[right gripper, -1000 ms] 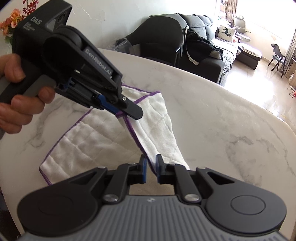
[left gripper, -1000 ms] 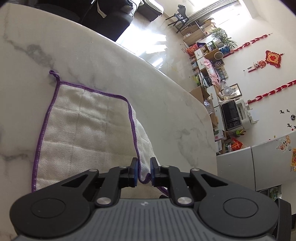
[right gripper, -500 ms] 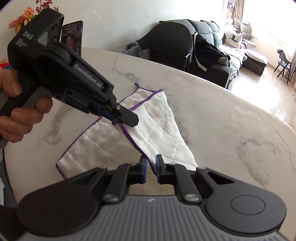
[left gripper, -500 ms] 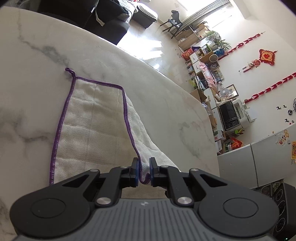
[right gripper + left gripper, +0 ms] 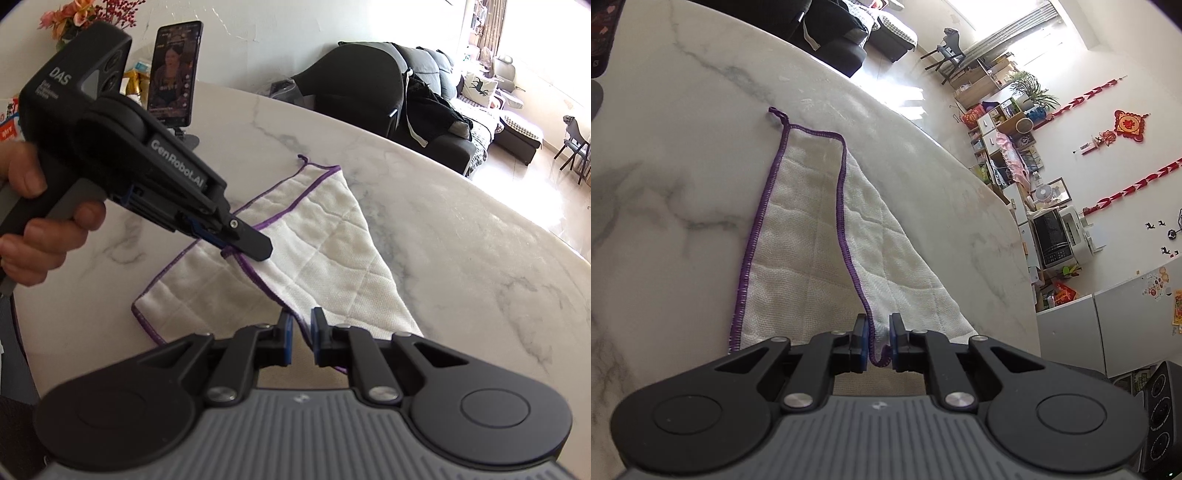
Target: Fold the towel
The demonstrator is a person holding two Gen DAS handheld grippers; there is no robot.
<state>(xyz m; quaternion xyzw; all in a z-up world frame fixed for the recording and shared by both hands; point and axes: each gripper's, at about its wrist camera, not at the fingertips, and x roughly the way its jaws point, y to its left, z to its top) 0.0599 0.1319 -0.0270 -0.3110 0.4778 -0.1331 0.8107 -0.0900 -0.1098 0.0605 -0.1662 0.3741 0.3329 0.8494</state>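
The white, purple-edged towel (image 5: 325, 236) is lying partly folded over on the marble table (image 5: 461, 251), its near edge being lifted. The left gripper (image 5: 236, 247), gripped by a hand (image 5: 33, 229), is pinching the purple hem, jaws clamped on it. The right gripper (image 5: 301, 338) is likewise clamping the hem nearer the camera. A phone (image 5: 171, 70) is standing upright at the far left.

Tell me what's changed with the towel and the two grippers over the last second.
Both grippers carried the towel's purple edge farther across the table toward its far hemmed edge, so the bottom layer left showing has narrowed to a strip. Nothing was let go: the left gripper and right gripper stay shut on that edge. The loop corner hasn't moved.
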